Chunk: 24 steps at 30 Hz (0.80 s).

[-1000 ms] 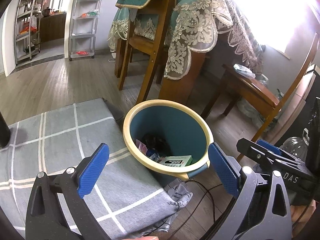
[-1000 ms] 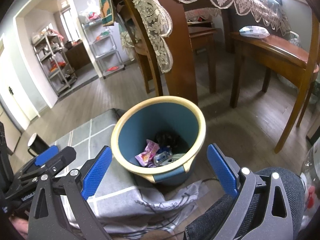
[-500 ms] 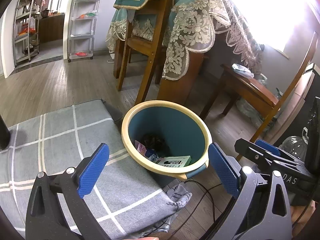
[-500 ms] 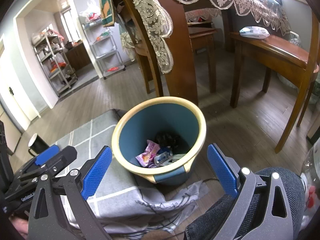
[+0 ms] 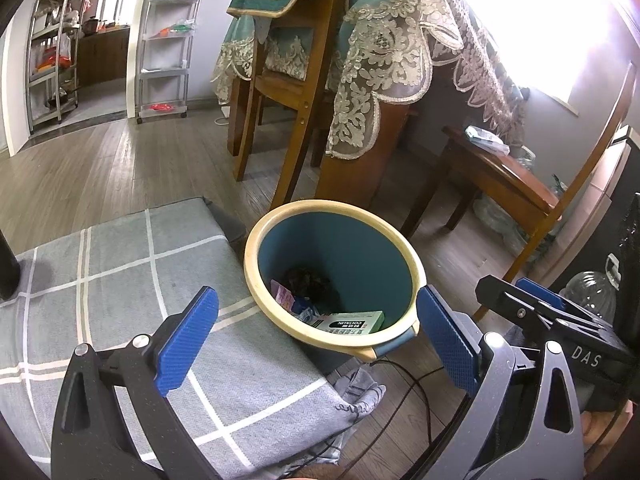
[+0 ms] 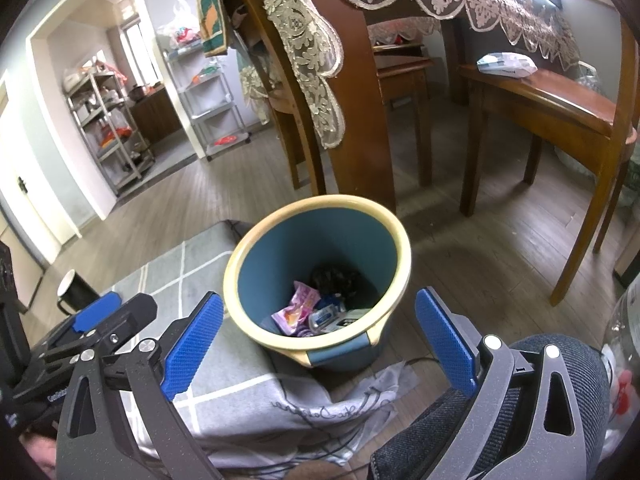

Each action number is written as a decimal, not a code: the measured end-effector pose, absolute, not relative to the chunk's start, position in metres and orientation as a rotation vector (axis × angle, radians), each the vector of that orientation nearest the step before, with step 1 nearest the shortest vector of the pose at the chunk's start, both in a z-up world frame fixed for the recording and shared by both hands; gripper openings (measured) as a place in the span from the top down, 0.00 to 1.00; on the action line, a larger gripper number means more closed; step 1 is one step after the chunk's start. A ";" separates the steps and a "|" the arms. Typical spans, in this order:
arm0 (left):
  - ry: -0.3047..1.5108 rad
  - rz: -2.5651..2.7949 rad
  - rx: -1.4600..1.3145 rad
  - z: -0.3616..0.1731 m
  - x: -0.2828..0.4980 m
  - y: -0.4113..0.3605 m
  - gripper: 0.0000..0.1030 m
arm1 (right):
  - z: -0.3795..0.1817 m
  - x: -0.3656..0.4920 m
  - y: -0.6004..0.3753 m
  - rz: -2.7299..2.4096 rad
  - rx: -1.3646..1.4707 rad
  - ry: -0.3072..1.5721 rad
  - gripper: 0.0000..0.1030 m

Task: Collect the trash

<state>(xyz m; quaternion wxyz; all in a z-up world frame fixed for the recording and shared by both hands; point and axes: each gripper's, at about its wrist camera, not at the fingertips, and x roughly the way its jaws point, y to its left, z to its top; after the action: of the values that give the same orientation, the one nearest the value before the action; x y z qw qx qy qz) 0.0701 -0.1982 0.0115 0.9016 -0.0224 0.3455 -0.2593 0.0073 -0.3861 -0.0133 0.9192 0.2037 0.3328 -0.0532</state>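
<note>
A blue bin with a cream rim (image 5: 362,240) (image 6: 368,224) stands on the wood floor beside a grey checked cloth. Inside lie a green and white box (image 5: 348,322), a pink wrapper (image 6: 298,308) and a dark crumpled item (image 6: 334,278). My left gripper (image 5: 316,338) is open and empty, its blue pads either side of the bin's near rim. My right gripper (image 6: 318,338) is open and empty, also just short of the bin. Each gripper shows at the edge of the other's view.
A grey checked cloth (image 5: 120,280) covers a low surface on the left. A wooden table with a lace cloth (image 5: 384,64) and chairs (image 5: 504,176) stand behind the bin. A black mug (image 6: 74,292) sits at the left. Cables (image 5: 404,384) lie near the bin. Metal shelves (image 5: 164,48) stand far back.
Both views have shifted only slightly; the bin sits a touch higher in the left wrist view. Both grippers stay open and empty.
</note>
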 end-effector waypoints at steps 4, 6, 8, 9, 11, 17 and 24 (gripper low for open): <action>0.717 -0.536 -0.046 0.011 0.071 -0.199 0.06 | -0.013 0.007 -0.387 -0.110 0.419 0.684 0.06; 0.718 -0.535 -0.048 0.011 0.071 -0.199 0.06 | -0.013 0.007 -0.387 -0.110 0.419 0.684 0.06; 0.719 -0.534 -0.046 0.010 0.071 -0.199 0.06 | -0.013 0.007 -0.387 -0.109 0.419 0.683 0.06; 0.720 -0.535 -0.045 0.010 0.072 -0.200 0.06 | -0.014 0.008 -0.387 -0.109 0.419 0.683 0.06; 0.720 -0.533 -0.043 0.009 0.072 -0.200 0.06 | -0.014 0.008 -0.387 -0.110 0.419 0.684 0.06; 0.716 -0.541 -0.040 0.008 0.072 -0.201 0.06 | -0.014 0.008 -0.387 -0.109 0.419 0.684 0.06; 0.722 -0.535 -0.035 0.008 0.073 -0.201 0.06 | -0.013 0.008 -0.388 -0.111 0.425 0.684 0.06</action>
<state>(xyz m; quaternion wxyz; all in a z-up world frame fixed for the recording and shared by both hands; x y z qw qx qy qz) 0.0733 -0.2006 0.0082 0.9006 -0.0167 0.3491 -0.2586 0.0077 -0.3879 -0.0130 0.9186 0.2065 0.3327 -0.0541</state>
